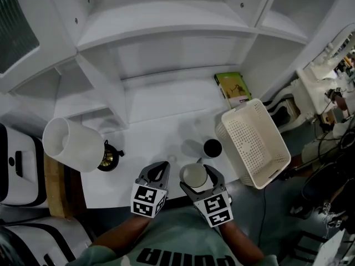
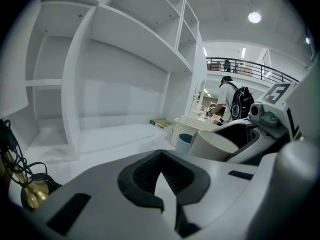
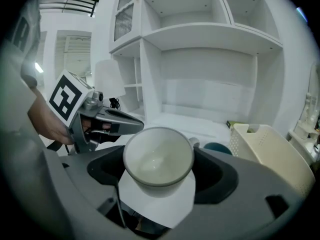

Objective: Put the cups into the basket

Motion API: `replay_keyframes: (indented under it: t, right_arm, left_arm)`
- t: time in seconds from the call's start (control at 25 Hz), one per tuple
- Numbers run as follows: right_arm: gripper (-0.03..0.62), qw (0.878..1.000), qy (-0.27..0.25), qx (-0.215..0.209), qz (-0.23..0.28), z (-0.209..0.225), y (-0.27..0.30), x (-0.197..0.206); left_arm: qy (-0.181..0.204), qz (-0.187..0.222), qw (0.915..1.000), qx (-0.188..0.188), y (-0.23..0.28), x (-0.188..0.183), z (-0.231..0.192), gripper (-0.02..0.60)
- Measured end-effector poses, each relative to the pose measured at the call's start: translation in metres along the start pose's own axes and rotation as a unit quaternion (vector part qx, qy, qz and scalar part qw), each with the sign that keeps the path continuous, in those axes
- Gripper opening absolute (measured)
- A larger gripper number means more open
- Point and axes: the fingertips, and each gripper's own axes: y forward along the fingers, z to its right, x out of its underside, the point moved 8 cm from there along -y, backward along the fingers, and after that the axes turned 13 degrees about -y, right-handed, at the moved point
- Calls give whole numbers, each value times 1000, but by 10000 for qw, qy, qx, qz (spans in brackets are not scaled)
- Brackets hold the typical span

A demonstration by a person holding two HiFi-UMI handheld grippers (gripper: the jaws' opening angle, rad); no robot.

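The right gripper (image 1: 197, 177) squeezes a white cup (image 3: 158, 156) by the bench's (image 1: 161, 132) front edge. The basket (image 1: 266, 165) is at its right edge. The left gripper (image 1: 158, 169) is closed, empty.

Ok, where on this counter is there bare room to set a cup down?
Bare counter runs between the lamp and the dark cup, back to the shelf wall. The right is crowded: dark cup, basket and book close together.
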Motion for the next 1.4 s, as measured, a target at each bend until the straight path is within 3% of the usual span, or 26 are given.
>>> replay_keyframes:
  t: [0.24,0.72,1.4]
  right_arm:
    - [387,9998,21,49,187,17,-15,-10]
    - [387,9985,-114,-38,536,96,-43,-18]
    - [387,9983,63,193,553,220,-64,16]
  left_arm:
    - [-72,193,9998,-43,-1,-15,9,6]
    - [6,415,9991,-45,39,-47,75,6]
    - [-64,381,9993,22,130,-79,155,6]
